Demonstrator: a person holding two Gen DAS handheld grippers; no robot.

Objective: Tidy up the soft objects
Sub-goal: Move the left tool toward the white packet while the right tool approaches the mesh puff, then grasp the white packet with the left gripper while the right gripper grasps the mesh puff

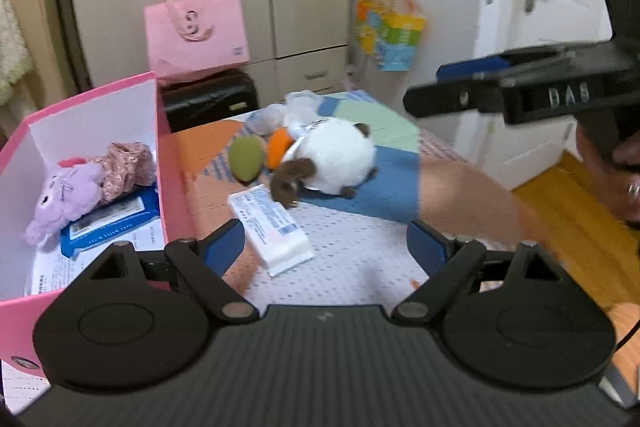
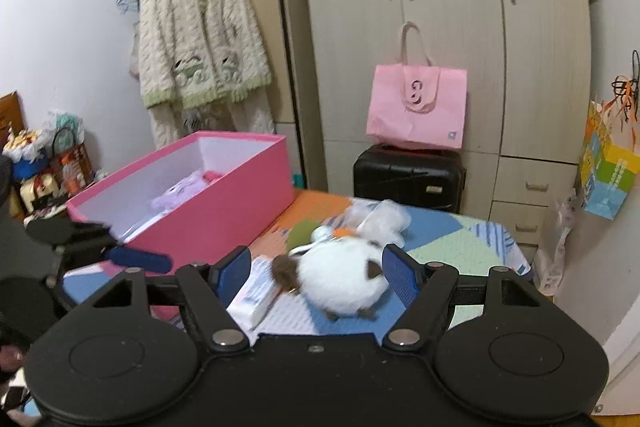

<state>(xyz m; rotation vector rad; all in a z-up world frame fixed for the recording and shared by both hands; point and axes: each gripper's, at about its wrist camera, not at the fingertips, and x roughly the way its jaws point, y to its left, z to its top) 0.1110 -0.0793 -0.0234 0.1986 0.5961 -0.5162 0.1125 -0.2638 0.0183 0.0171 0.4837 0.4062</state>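
Bedspread [image 1: 352,239]: patchwork of orange, blue, green and dotted white panels, carrying the loose items.
Pink box [image 1: 162,163]: open-topped, white inside, standing on the bed to the left of the loose items.
Box contents: purple plush [image 1: 66,201] lying on a blue wipes pack [image 1: 112,221], floral scrunchie [image 1: 126,167] just behind the plush.
White plush [image 1: 336,161]: round, fluffy, brown ears and paws, lying on a blue patch, outside the box.
Neighbours of white plush: green pad [image 1: 246,157] and orange piece [image 1: 278,147] touching its left side, clear plastic bags [image 1: 296,105] behind.
Tissue pack [image 1: 272,227]: white with blue print, lying flat between pink box and white plush, close to the plush's brown paw.
Left gripper [image 1: 326,247]: jaws wide apart, nothing between the pads, hovering over the dotted white patch beside the tissue pack.
Right gripper [image 2: 316,273]: jaws spread on either side of the white plush, pads apparently clear of the fur, no grip visible.
Background: beige wardrobe [image 2: 440,27], pink tote bag [image 2: 418,107] on a black suitcase [image 2: 408,179], cream cardigan [image 2: 200,39] hanging at left.
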